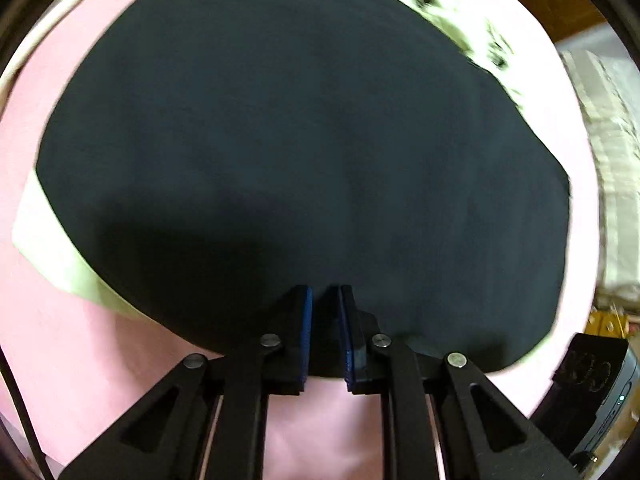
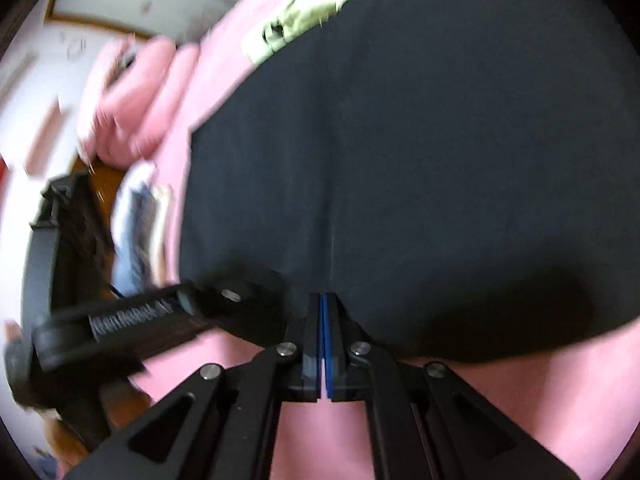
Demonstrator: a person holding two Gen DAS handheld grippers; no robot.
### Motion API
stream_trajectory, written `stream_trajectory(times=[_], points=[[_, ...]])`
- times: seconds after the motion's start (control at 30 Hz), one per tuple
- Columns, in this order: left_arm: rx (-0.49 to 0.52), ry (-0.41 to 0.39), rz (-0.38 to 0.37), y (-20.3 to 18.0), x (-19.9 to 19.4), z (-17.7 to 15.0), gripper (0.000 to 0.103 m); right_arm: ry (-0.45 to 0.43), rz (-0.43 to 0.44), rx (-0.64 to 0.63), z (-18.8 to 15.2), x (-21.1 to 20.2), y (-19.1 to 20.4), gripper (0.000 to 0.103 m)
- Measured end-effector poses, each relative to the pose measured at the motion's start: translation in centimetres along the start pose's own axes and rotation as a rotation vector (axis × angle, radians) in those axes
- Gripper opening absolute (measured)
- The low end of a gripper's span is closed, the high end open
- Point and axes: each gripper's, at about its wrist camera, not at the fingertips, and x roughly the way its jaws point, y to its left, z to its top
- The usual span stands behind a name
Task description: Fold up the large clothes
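A large black garment point(image 1: 304, 152) lies spread over a pink sheet point(image 1: 320, 432); it also fills the right wrist view point(image 2: 440, 160). My left gripper point(image 1: 326, 300) sits at the garment's near edge with its jaws a little apart and a fold of the black cloth between the blue pads. My right gripper point(image 2: 323, 300) is closed on the near edge of the black cloth, pads pressed together. The left gripper's body point(image 2: 160, 312) shows at the left of the right wrist view, close beside the right one.
A pale green patterned cloth point(image 1: 460, 12) lies under the garment's far edge and shows in the right wrist view point(image 2: 304, 20). A pale cloth corner point(image 1: 52, 248) sticks out at the left. Pink pillows point(image 2: 132, 96) and folded clothes point(image 2: 140, 224) lie to the left.
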Motion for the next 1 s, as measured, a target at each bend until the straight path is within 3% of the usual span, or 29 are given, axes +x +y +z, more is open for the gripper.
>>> stream_trajectory(times=[0.07,0.1,0.13,0.23,0.27,0.3,0.33,0.37,0.4,0.5,0.53,0.57,0.63,0.7,0.73,0.77,0.87,1.0], points=[[-0.052,-0.013,0.01,2.2,0.3,0.3,0.001,-0.004,-0.026,-0.062,0.6,-0.6,-1.3,0.0],[-0.088,-0.009,-0.022,3.1,0.5,0.3,0.001,-0.02,-0.043,-0.086,0.8,-1.1,-1.8,0.0],[-0.141,-0.012,0.001,4.4,0.5,0.1,0.001,-0.042,-0.105,-0.117,1.1,-2.0,-2.7,0.0],[-0.157,-0.12,0.267,7.8,-1.0,-0.8,0.001,-0.1,-0.203,-0.086,2.1,-5.8,-7.6,0.0],[-0.153,-0.145,0.273,8.9,-1.3,-1.1,0.001,-0.13,-0.223,-0.037,2.4,-7.7,-9.7,0.0],[-0.16,-0.137,0.214,9.9,-1.1,-1.4,0.001,-0.16,-0.281,0.009,2.5,-9.7,-11.9,0.0],[-0.166,-0.129,0.193,10.3,-1.0,-1.5,0.001,-0.192,-0.403,0.021,2.6,-10.9,-12.9,0.0],[-0.156,-0.121,0.195,10.3,-1.0,-1.5,0.001,-0.232,-0.539,0.006,2.7,-12.7,-14.2,0.0],[-0.13,-0.115,0.228,9.7,-1.0,-1.6,0.001,-0.244,-0.589,0.001,2.8,-13.7,-14.9,0.0],[-0.055,-0.141,0.373,6.8,-1.6,-2.4,0.001,-0.297,-0.605,0.032,3.5,-15.8,-14.8,0.0],[-0.026,-0.155,0.373,5.8,-1.8,-2.8,0.003,-0.31,-0.61,-0.006,3.5,-15.6,-13.7,0.0],[0.025,-0.177,0.315,4.1,-2.3,-3.6,0.003,-0.32,-0.572,-0.066,3.6,-15.3,-12.2,0.0],[0.093,-0.174,0.141,1.6,-2.6,-4.5,0.004,-0.298,-0.388,-0.171,3.5,-13.6,-8.8,0.0],[0.131,-0.109,-0.068,-1.2,-1.9,-4.9,0.004,-0.217,-0.168,-0.171,3.6,-11.0,-7.0,0.0],[0.129,-0.086,-0.136,-2.2,-1.4,-4.7,0.004,-0.147,-0.028,-0.159,3.8,-8.8,-5.9,0.0],[0.119,-0.079,-0.178,-3.0,-0.9,-4.3,0.004,-0.107,0.035,-0.172,4.1,-7.1,-5.0,0.0],[0.085,-0.123,-0.259,-4.7,0.4,-1.3,0.003,-0.124,0.042,-0.195,6.8,-3.3,-3.7,0.0],[0.043,-0.181,-0.301,-5.0,1.7,4.3,0.003,-0.174,0.086,-0.087,12.9,-0.6,-5.0,0.0]])
